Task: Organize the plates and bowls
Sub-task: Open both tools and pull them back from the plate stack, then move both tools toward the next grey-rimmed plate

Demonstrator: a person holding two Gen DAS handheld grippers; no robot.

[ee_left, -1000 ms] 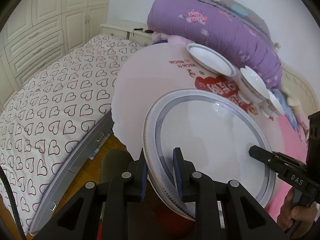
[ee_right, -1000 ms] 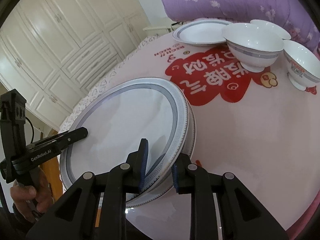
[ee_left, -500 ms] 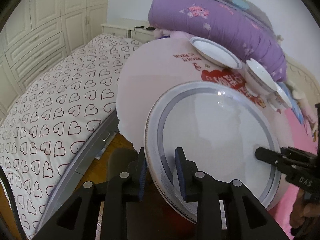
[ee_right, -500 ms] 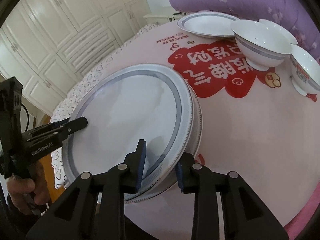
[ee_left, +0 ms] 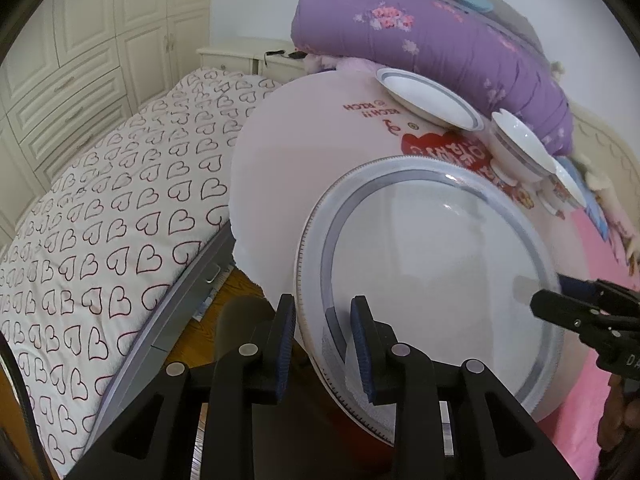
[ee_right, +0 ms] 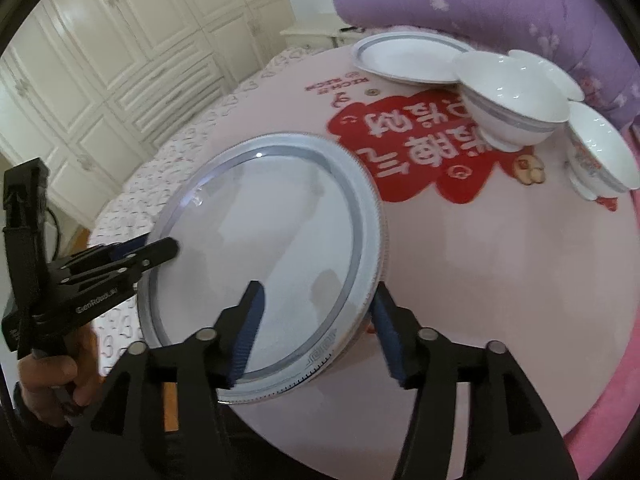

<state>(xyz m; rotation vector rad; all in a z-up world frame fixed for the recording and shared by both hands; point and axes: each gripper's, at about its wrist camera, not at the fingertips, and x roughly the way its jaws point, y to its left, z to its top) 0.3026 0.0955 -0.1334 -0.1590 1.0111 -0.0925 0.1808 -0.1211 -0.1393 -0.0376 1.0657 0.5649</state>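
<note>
A large white plate [ee_right: 272, 232] with a grey ring lies flat on a second plate like it [ee_right: 385, 240], at the near edge of the round pink table [ee_right: 500, 280]. My right gripper [ee_right: 316, 300] straddles the near rim. Its jaws are opening, and both pads stand off the plate. My left gripper [ee_left: 323, 308] has the top plate [ee_left: 432, 272] by its left rim, one finger above and one below. At the far side stand a smaller plate [ee_right: 408, 60] and several white bowls [ee_right: 516, 96].
A purple quilt [ee_left: 420, 32] is heaped behind the table. A bed with a heart-print sheet [ee_left: 100, 220] lies to the left, with a wooden floor gap between. White wardrobes [ee_right: 100, 60] and a nightstand [ee_left: 244, 54] stand beyond. A hand [ee_right: 52, 376] holds the left gripper.
The top plate has sunk from tilted to flat on the lower plate. My right gripper's jaws have spread wide off its rim. The left jaws have widened slightly.
</note>
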